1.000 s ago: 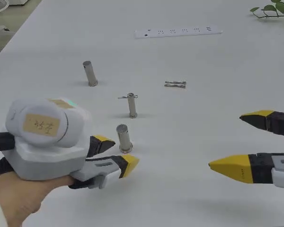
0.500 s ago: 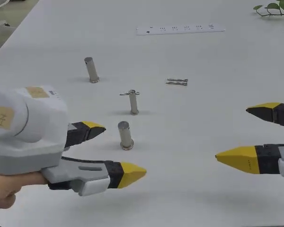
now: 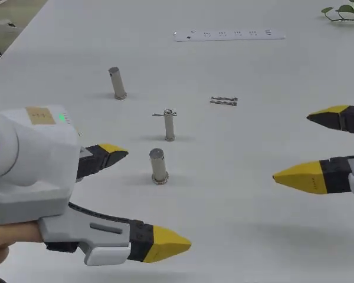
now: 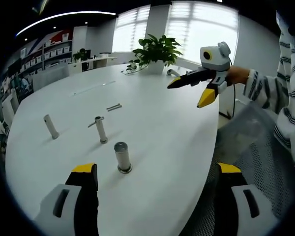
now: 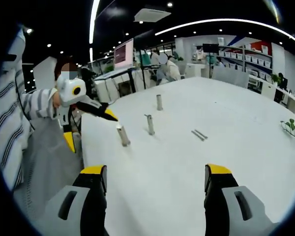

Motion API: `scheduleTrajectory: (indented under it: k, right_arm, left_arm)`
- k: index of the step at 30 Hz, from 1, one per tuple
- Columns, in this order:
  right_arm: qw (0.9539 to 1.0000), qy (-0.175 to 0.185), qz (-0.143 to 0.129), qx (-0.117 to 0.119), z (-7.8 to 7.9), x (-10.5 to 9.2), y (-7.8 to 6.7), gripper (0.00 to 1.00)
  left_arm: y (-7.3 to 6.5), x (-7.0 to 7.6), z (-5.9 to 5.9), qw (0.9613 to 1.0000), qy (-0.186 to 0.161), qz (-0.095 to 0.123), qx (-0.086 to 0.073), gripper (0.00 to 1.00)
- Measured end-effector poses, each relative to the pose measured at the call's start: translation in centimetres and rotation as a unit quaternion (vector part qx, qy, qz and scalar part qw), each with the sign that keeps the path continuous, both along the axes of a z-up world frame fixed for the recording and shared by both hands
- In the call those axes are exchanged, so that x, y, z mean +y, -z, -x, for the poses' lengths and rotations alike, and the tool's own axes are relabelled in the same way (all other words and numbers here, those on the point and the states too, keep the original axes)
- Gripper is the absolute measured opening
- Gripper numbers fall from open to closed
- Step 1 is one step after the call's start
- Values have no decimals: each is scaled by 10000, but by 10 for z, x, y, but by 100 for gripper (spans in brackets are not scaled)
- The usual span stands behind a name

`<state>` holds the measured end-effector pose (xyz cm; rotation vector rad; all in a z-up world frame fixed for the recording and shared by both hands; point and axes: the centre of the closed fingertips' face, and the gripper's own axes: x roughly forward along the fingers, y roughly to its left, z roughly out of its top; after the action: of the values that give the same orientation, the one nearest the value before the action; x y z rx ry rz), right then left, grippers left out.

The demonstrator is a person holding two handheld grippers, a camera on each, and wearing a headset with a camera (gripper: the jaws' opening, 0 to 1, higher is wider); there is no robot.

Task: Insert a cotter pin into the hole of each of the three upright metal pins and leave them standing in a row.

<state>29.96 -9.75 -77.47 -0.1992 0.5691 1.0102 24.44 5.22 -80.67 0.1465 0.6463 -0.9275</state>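
Observation:
Three upright metal pins stand in a slanted row on the white table: a far pin [image 3: 117, 83], a middle pin [image 3: 169, 125] with a cotter pin through its top, and a near pin [image 3: 158, 166]. Two loose cotter pins [image 3: 223, 101] lie to the right of the row. My left gripper [image 3: 144, 197] is open at the lower left, its jaws spread wide, just left of the near pin [image 4: 122, 157]. On the right, my right gripper [image 3: 301, 146] is open and holds nothing. The right gripper view has the near pin [image 5: 122, 135], the middle pin [image 5: 149, 124] and the loose cotter pins [image 5: 200, 134].
A white power strip [image 3: 229, 35] lies at the far side of the table. A green plant [image 3: 345, 12] reaches in at the far right corner. The table edge runs close by the left gripper's side [image 4: 206, 162].
My left gripper's jaws have spread much wider and it has drawn back toward the lower left. The right gripper has barely moved. The pins stand as before.

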Motion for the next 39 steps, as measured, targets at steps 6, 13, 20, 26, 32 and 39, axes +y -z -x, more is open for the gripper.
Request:
scheduleTrajectory:
  k: [6,13,20,26,32,39]
  right_arm:
    - [9989,-332,330,-20,-10,1,0,83]
    - [9958,-579,704,40,-31,0,3,82]
    - [9908,-1006,900,60,-48,10,5,81]
    - [9870,-1264,986,148,-71,21,7,75]
    - [9859,-1360,916,339,-85,34,18,75]
    - [9795,-1588,1162,432,-93,46,35,73]
  left_arm:
    - [1,2,2,9999,-94,66,32,100]
    - [6,5,3,9999,-139,-17,74,100]
    - [2,3,2,9999,-138,39,32,99]
    - [2,1,4,9999,-120,66,80,99]
    - [0,-1,1,9997,-181,145,40,99]
    - [-2,0,-1,9996,-233,186,11,99]
